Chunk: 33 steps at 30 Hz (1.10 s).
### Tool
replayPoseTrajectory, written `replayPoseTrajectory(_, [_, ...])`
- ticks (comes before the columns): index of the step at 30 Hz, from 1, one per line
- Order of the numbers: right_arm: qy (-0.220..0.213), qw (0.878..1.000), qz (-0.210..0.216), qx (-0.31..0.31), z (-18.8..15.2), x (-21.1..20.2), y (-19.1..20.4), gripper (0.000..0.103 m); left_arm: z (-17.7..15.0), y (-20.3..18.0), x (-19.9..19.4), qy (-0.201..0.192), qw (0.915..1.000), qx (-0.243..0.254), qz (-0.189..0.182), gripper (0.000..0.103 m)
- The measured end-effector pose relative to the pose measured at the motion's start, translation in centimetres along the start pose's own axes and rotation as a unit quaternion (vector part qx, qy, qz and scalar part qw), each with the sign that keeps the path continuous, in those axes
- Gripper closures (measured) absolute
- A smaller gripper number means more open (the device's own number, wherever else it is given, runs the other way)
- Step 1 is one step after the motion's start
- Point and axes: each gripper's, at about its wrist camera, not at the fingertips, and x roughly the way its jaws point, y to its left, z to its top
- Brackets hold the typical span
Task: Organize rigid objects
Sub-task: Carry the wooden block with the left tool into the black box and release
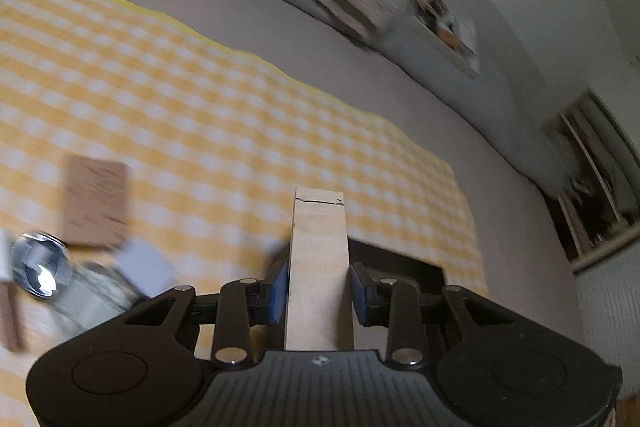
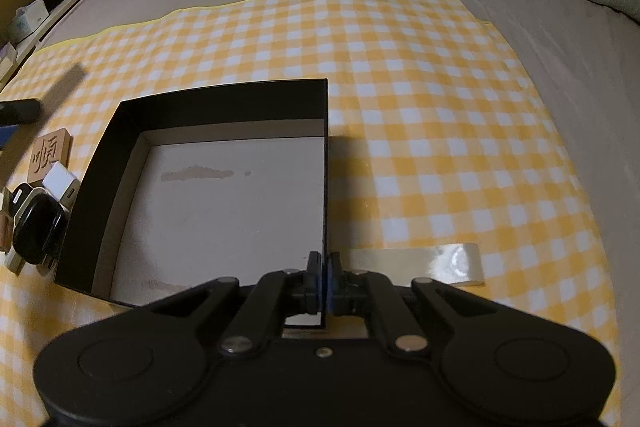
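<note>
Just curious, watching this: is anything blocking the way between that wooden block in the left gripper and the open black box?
Nothing visible. The wooden block hangs over bare checked cloth beside the black box, whose top is open and floor bare.

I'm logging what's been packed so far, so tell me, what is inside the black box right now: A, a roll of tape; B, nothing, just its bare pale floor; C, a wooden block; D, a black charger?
B: the right wrist view shows the black box with only its pale floor visible, while the tape roll lies outside on the checked cloth and the charger sits beside its left wall.
</note>
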Motion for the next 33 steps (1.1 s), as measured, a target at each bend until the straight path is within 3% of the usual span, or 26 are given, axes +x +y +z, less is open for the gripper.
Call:
replayPoseTrajectory(6, [-0.002, 1.000, 0.006, 0.000, 0.0, -0.1, -0.3, 0.100, -3.0, -4.0, 4.3, 0.049, 0.9984, 0.013, -0.025, 0.068])
replayPoseTrajectory(14, [-0.004, 1.000, 0.003, 0.000, -0.1, -0.2, 0.1, 0.100, -5.8, -7.4, 9.7, 0.093, 0.9951, 0.011, -0.031, 0.068])
replayPoseTrajectory(20, [-0.004, 1.000, 0.007, -0.001, 0.0, -0.1, 0.0, 0.100, -6.4, -8.2, 13.0, 0.096, 0.9947, 0.004, -0.035, 0.068])
replayPoseTrajectory(27, [-0.004, 1.000, 0.015, 0.012, -0.1, -0.1, -0.3, 0.099, -6.9, -8.0, 14.9, 0.083, 0.9939, -0.022, -0.070, 0.068])
replayPoseTrajectory(33, [-0.002, 1.000, 0.020, 0.013, -0.2, 0.0, -0.4, 0.099, -7.3, -7.8, 16.6, 0.093, 0.9920, -0.042, -0.074, 0.058])
